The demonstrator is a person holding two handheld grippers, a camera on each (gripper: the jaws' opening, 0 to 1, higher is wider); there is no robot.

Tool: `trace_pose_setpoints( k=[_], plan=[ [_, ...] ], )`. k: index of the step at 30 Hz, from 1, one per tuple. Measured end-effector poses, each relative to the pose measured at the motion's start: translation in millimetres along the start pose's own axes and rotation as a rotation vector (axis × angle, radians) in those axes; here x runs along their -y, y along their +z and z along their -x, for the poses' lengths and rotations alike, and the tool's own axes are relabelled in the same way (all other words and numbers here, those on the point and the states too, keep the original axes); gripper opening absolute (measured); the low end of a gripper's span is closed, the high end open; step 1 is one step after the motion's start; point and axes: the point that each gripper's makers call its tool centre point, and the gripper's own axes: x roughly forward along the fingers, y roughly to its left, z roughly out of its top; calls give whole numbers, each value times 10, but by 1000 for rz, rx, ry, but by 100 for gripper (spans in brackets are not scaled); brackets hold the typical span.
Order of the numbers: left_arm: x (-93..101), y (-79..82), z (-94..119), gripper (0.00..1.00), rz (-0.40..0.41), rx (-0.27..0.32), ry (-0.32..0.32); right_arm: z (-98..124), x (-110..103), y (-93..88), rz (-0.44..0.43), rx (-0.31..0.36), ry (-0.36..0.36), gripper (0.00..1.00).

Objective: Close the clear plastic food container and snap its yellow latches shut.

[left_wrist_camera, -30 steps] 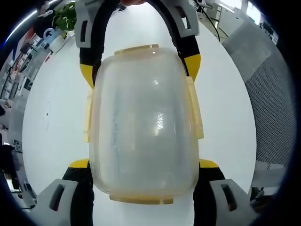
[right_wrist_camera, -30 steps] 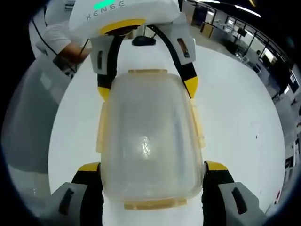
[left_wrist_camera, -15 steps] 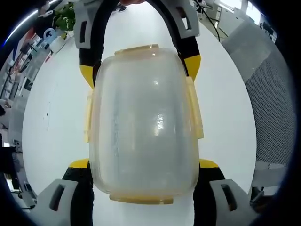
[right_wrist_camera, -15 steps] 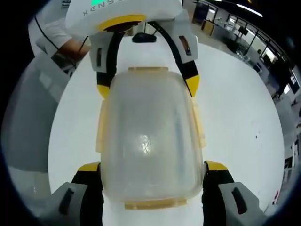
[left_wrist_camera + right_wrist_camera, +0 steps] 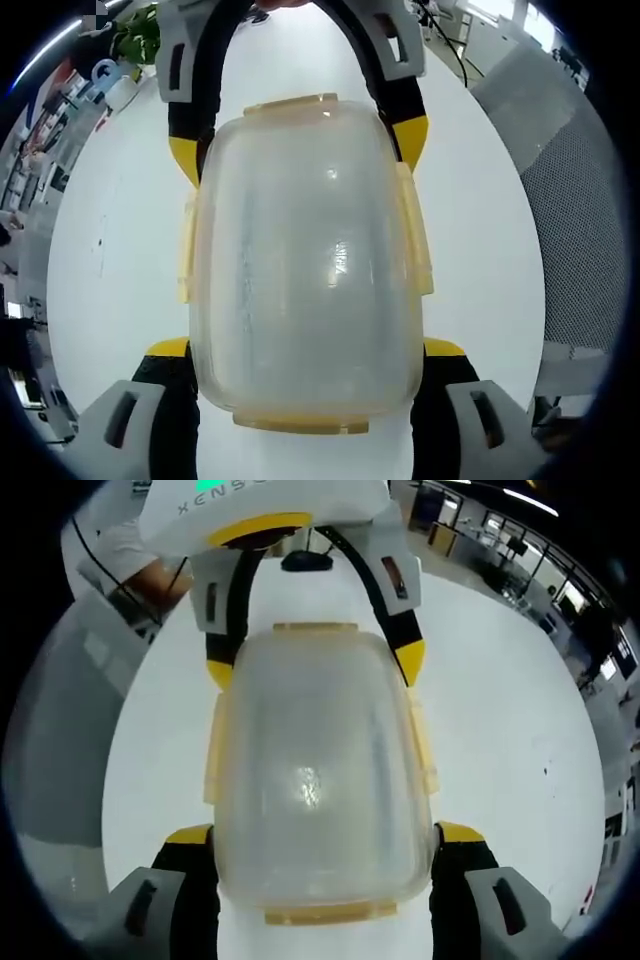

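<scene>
The food container (image 5: 305, 265) is cloudy clear plastic with pale yellow latches (image 5: 414, 240) along its edges and a white glint on its top. The left hand-held gripper (image 5: 305, 395) has black jaws with yellow tips and grey outer shells; so does the right hand-held gripper (image 5: 325, 880). Across the container from the left one, the right gripper's yellow tips match. The surface (image 5: 120, 260) is plain white. Beyond the right one, a grey mesh chair back (image 5: 575, 220) shows a fine dotted weave.

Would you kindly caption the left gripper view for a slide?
Clear container with yellow latches held between left gripper and right gripper.
</scene>
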Motion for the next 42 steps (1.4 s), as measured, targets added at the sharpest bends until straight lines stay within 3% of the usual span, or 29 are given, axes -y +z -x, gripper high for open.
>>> trace_pose_setpoints(
  k=[11, 14, 17, 24, 29, 42],
  plan=[
    [-5, -8, 4, 90, -15, -34, 1, 29, -8, 10, 14, 15, 12, 89],
    [1, 45, 15, 100, 23, -2, -8, 27, 5, 21, 21, 20, 5, 90],
    [23, 79, 25, 99, 42, 7, -29, 19, 27, 55, -14, 41, -4, 100],
    [63, 75, 10, 99, -7, 2, -28, 54, 36, 121, 4, 71, -1, 100],
    [58, 76, 13, 99, 8, 10, -28, 58, 3, 80, -6, 67, 3, 100],
    [48, 79, 62, 99, 96, 78, 2, 105, -11, 115, -46, 154, -45, 100]
  ],
)
